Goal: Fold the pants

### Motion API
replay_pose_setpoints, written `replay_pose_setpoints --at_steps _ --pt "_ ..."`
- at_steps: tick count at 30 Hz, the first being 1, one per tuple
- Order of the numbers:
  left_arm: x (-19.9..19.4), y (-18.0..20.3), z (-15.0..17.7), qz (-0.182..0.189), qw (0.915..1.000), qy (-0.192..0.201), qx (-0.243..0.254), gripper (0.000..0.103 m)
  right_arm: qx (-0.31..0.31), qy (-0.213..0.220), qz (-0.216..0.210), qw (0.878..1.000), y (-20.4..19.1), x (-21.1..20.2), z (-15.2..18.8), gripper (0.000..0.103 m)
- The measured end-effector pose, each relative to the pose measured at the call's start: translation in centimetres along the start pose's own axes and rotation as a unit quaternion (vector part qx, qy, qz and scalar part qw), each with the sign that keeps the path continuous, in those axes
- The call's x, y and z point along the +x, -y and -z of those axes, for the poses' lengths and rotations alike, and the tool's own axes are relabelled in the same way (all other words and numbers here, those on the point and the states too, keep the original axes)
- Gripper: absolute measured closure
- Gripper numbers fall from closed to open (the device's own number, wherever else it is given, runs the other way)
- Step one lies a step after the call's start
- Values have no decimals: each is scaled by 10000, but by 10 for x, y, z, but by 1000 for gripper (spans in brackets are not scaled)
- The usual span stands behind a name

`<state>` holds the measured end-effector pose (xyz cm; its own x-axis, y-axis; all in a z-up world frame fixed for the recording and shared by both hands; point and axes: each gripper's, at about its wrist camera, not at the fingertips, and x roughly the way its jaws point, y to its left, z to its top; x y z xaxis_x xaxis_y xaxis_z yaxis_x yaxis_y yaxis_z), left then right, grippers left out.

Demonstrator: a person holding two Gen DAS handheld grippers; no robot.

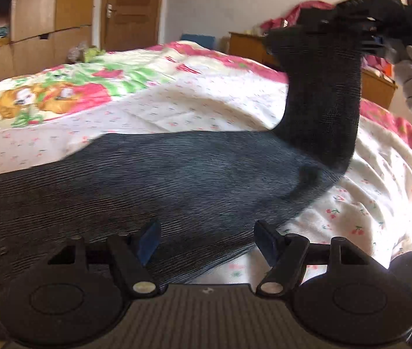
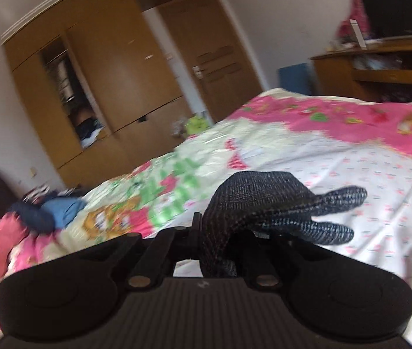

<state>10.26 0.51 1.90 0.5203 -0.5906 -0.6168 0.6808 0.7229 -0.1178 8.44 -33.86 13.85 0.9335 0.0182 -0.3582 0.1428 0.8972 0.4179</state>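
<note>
Dark ribbed pants lie across the flowered bedspread in the left wrist view. One end rises steeply at the right, held up by my right gripper at the top right. My left gripper is open and empty, low over the flat part of the pants, a fingertip on each side. In the right wrist view my right gripper is shut on a bunched end of the pants, high above the bed.
A wooden wardrobe and a door stand at the far wall. A wooden dresser with clutter is at the right. A pile of blue and pink clothes lies at the bed's left end.
</note>
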Motion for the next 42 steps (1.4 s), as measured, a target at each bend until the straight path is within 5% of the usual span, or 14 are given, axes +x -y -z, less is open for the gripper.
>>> replay_pose_setpoints --at_steps 7,12,18,24,34,40,42 --pt "-61 -63 32 -864 9954 107 -407 21 -1199 -1249 -1508 9733 -190 94 98 98" --pt "-77 -86 62 -1137 9910 60 -702 20 -2392 -1581 -1682 9431 -282 117 188 98" --pt "-89 -96 79 -968 9890 314 -1069 20 -3127 -1319 -1483 9289 -311 105 218 98" --pt "-91 -98 86 -1036 9893 306 -986 20 -4661 -1077 -1512 8650 -342 105 256 92" --pt "-110 -113 103 -1308 9816 430 -1323 20 -5453 -541 -1406 8246 -355 94 272 83" --pt "-124 -118 113 -1458 9760 617 -1496 21 -6545 -439 -1560 7385 -362 90 304 76" --pt "-128 -117 116 -1465 9762 604 -1480 21 -6958 -304 -1747 6960 -362 84 315 61"
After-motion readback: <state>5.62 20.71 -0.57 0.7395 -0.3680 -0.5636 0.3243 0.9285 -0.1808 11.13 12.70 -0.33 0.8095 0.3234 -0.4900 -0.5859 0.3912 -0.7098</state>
